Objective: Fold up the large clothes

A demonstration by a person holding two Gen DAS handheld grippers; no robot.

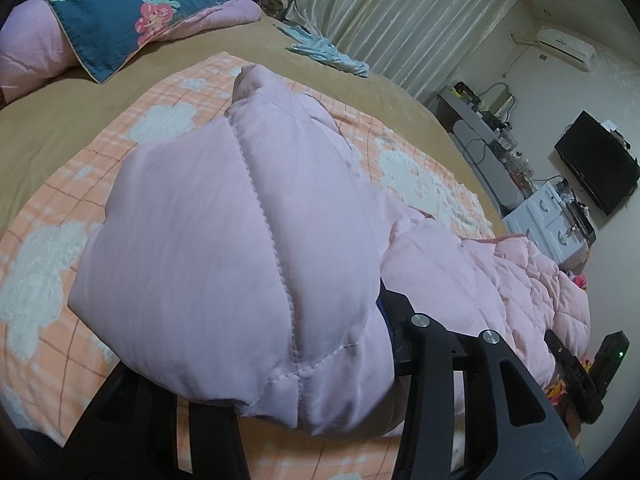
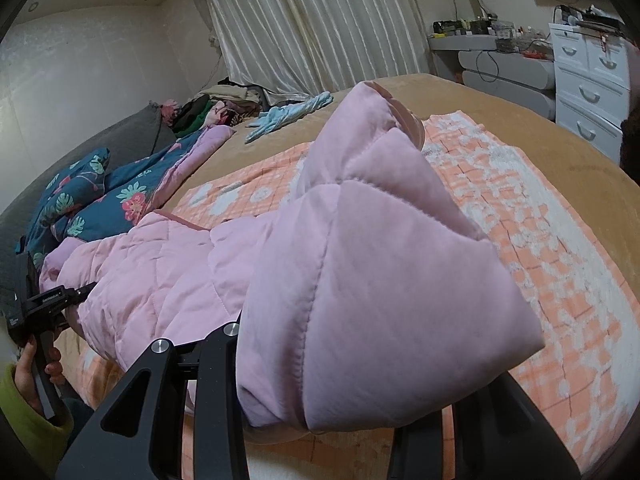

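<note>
Pink quilted jacket (image 1: 224, 240), puffy, stitched seams

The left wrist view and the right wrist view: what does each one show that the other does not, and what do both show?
Only the left wrist view shows the air conditioner high on the wall and the whole black TV.

Only the right wrist view shows the person's hand in a green sleeve holding the left tool, and the grey pillow.

Both show the pink quilted jacket gripped on the orange checked blanket, the floral quilt, the light blue garment, the curtains and the white drawers.
</note>
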